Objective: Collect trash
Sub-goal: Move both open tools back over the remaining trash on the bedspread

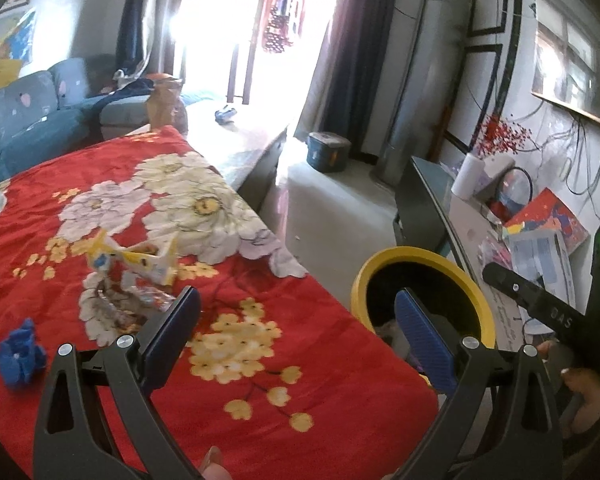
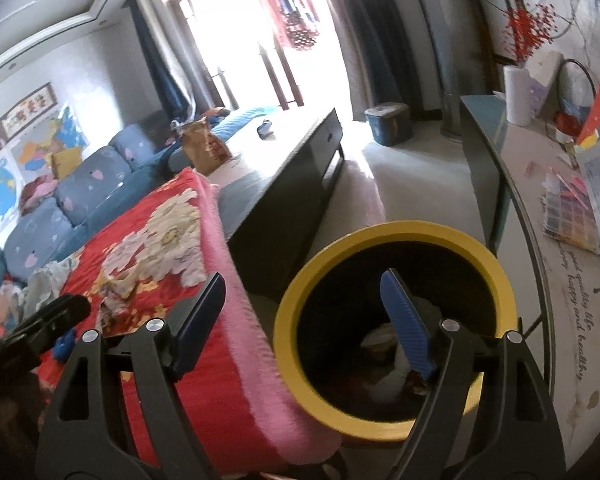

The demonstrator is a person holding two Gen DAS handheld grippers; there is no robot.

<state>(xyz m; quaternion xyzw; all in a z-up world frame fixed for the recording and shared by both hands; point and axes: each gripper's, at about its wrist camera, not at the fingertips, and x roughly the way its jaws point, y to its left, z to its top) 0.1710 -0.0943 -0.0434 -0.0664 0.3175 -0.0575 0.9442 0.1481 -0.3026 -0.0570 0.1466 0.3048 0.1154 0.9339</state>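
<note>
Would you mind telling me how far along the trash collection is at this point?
Done: some trash already lies in the yellow-rimmed bin beside the table. In hand: nothing; the left gripper and right gripper are both open and empty, the right one over the bin. Left: the yellow carton, clear wrapper and blue crumpled piece on the red floral cloth.

Left wrist view looks down over the red blanket (image 1: 260,340). Right wrist view sits close above the yellow-rimmed bin (image 2: 296,292). Both share these.
</note>
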